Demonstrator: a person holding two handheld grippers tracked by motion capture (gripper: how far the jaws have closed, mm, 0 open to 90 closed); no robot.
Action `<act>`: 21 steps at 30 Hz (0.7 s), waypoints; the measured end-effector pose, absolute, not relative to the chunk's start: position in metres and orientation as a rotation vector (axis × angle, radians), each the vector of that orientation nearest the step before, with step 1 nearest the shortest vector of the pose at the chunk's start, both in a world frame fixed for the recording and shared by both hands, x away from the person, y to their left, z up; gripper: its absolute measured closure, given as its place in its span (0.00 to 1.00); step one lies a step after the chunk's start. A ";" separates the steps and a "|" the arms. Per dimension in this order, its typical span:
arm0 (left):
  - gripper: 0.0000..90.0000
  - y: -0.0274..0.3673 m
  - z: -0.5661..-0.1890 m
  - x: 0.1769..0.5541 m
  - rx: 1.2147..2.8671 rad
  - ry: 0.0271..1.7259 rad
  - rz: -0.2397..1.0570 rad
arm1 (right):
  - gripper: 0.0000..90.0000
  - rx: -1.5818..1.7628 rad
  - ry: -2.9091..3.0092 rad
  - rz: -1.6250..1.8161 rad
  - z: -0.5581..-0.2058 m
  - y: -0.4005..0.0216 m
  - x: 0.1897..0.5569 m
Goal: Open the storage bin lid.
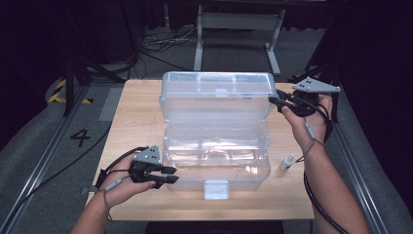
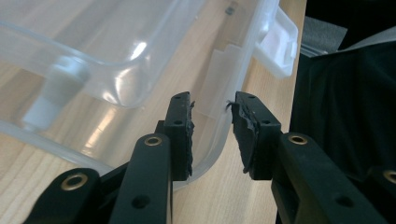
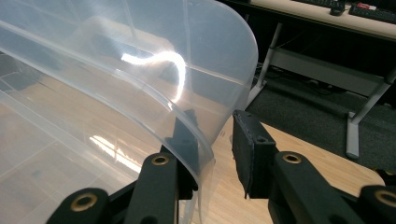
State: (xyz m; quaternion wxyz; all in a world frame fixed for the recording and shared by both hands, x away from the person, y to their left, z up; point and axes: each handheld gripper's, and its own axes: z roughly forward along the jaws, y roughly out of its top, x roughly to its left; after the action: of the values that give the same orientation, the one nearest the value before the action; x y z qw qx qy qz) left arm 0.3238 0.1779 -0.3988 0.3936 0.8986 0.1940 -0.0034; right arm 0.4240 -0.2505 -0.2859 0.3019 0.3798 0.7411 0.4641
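A clear plastic box [image 1: 263, 168] stands on the wooden table [image 1: 139, 114] with its lid [image 1: 216, 95] raised upright at the back. My left gripper [image 1: 171, 175] is at the box's front left corner. In the left gripper view its jaws [image 2: 212, 100] straddle the curved corner wall [image 2: 212, 140] with a gap at the right pad, so it is open. My right gripper [image 1: 275, 102] is at the lid's right edge. In the right gripper view [image 3: 215, 116] one jaw shows through the lid [image 3: 140, 70] and the other stands just clear outside.
A small white bottle [image 1: 286, 162] stands on the table right of the box, and shows blurred through the walls [image 2: 51, 95]. The box's white latch [image 1: 216, 189] hangs at the table's front edge. A metal table frame [image 1: 238, 29] and cables lie beyond.
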 end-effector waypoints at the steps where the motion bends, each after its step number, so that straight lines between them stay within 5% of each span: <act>1: 0.77 0.177 -0.400 0.323 2.283 0.486 -0.008 | 0.79 1.010 1.966 1.232 -0.286 -0.251 0.424; 21: 0.82 0.175 -0.406 0.323 2.241 0.437 -0.011 | 0.80 1.062 1.972 1.250 -0.284 -0.251 0.434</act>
State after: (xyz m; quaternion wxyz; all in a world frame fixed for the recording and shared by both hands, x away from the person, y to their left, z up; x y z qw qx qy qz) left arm 0.3226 0.1751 -0.4064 0.4160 0.8925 0.1741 -0.0046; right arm 0.4336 -0.2507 -0.2839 0.2842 0.3969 0.7372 0.4672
